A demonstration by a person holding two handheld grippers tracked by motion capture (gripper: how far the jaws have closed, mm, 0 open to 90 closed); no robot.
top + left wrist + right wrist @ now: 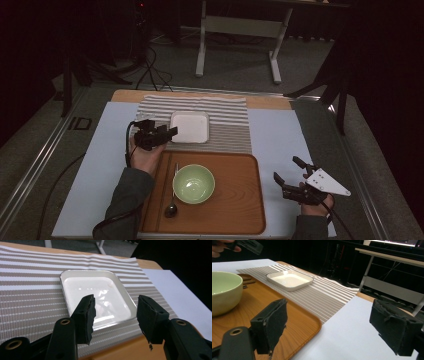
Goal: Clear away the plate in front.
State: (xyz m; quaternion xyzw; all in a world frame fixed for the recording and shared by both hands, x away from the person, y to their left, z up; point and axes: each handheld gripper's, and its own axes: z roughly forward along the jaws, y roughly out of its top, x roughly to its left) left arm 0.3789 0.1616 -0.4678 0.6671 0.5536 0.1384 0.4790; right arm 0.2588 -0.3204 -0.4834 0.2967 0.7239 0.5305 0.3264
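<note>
While the left gripper (159, 134) is hovering just beside the white dish (189, 127) on the striped mat (227, 117) in the high view, the right gripper (289, 170) is resting on the worktop (280, 135) beside the tray (235, 200), well apart from the dish. Seen from the left gripper view, its fingers (86, 315) are standing wide apart, gripping nothing, with the dish's near edge showing between them. Seen from the right gripper view, its fingers (272, 323) are gaping empty too, the dish lying farther off, beyond the tray.
</note>
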